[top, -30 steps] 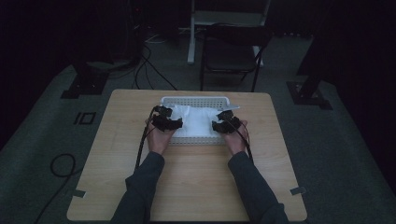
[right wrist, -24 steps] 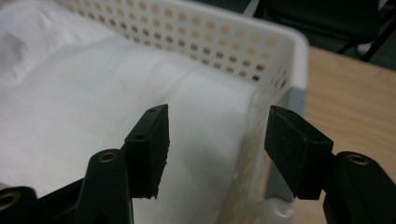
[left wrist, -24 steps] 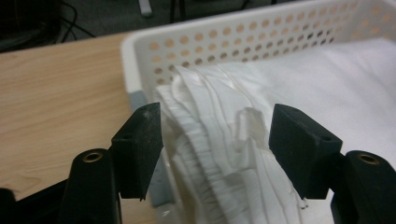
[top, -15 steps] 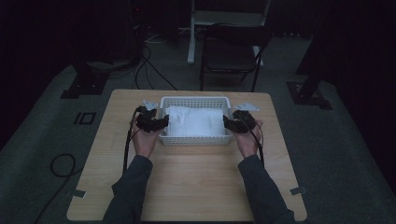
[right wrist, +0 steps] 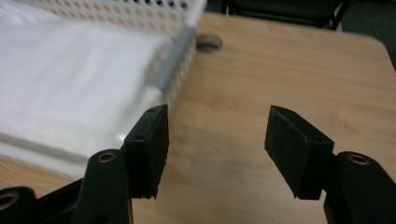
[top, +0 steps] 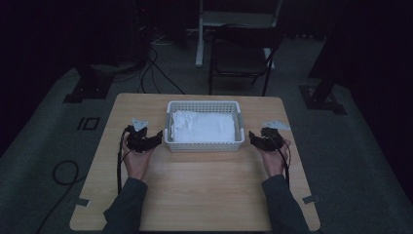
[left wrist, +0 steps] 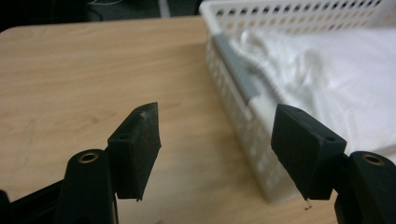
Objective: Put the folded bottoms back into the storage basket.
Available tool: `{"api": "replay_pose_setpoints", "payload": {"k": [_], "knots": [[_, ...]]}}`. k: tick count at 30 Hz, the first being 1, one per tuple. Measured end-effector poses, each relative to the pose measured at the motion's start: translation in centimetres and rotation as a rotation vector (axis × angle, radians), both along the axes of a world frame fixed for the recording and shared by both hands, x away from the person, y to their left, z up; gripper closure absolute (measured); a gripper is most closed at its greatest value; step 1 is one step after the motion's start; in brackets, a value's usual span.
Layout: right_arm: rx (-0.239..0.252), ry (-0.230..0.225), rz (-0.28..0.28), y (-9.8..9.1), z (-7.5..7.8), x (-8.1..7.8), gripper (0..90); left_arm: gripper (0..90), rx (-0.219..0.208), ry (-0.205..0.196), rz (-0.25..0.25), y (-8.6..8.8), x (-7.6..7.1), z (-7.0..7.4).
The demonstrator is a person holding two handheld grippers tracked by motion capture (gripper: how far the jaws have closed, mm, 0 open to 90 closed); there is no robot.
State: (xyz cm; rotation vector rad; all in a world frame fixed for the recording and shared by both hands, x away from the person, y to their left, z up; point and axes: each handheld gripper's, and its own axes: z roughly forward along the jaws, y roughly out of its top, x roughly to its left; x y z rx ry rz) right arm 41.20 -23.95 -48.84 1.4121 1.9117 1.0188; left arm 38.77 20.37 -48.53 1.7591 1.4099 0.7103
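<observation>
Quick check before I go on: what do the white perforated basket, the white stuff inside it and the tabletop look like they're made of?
White perforated basket: looks like moulded plastic, matte, with regular punched holes in its walls.
White folded material inside: soft fabric by its creases and a ribbed edge; from the right gripper view it looks smooth and slightly glossy, so a plastic wrap is possible.
Tabletop: light wood-grain surface, probably laminate, smooth.

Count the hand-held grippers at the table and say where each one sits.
2. The left hand-held gripper sits on the table just left of the white basket, jaws open. The right hand-held gripper sits just right of the basket, jaws open too.
</observation>
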Motion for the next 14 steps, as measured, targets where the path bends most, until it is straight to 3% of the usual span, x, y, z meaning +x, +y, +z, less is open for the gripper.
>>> {"api": "replay_pose_setpoints", "payload": {"k": [2,7,14], "knots": [[-0.017,0.02,-0.013,-0.5,-0.9,0.0,39.7,32.0,0.002,0.016,0.005,0.2,-0.1,-0.7],[-0.007,0.083,-0.034,-1.6,-3.3,-0.2,39.3,28.8,0.03,0.069,0.056,0.3,0.4,-2.8],[0.01,0.125,-0.066,-2.9,-4.8,-0.2,39.0,25.7,0.062,0.105,0.13,1.0,1.6,-4.4]]}}
